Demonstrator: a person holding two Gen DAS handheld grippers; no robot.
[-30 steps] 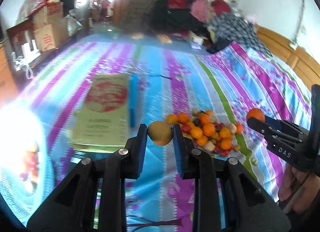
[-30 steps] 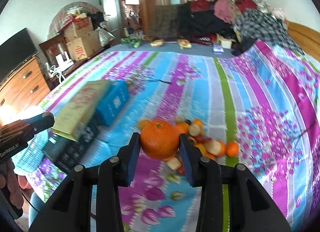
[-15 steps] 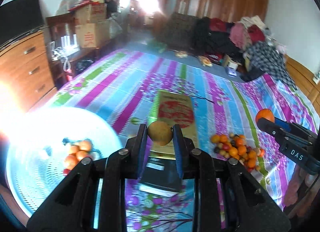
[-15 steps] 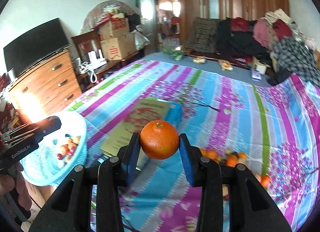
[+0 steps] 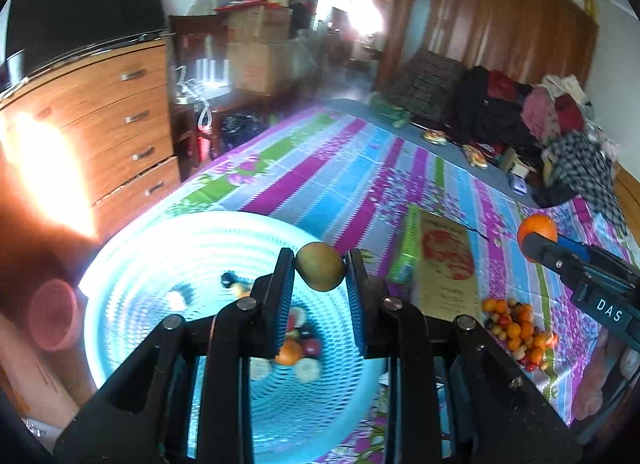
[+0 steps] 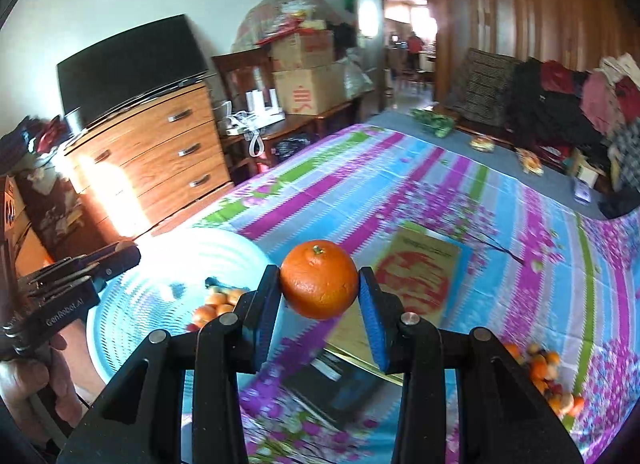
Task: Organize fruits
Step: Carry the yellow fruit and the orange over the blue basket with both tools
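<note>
My left gripper (image 5: 320, 268) is shut on a small yellow-brown fruit (image 5: 320, 266) and hangs over the far rim of a light blue basket (image 5: 168, 248) that holds several fruits (image 5: 289, 353). My right gripper (image 6: 319, 288) is shut on an orange (image 6: 319, 285); the same orange (image 5: 537, 227) shows at the right of the left wrist view. In the right wrist view the basket (image 6: 160, 264) lies to the lower left, under the left gripper's fingers (image 6: 116, 260). A pile of small fruits (image 5: 516, 334) lies on the striped bedspread to the right.
A flat yellow-and-red box (image 5: 446, 260) and a dark box (image 6: 340, 384) lie on the bed between basket and pile. A wooden dresser (image 6: 160, 156) with a TV stands left. Clothes (image 5: 520, 120) are heaped at the bed's far end. A pink cup (image 5: 52, 314) sits left of the basket.
Both grippers have swung left from the fruit pile toward the basket, each still holding its fruit. The basket has come under the left gripper, and the pile has slid off to the right.
</note>
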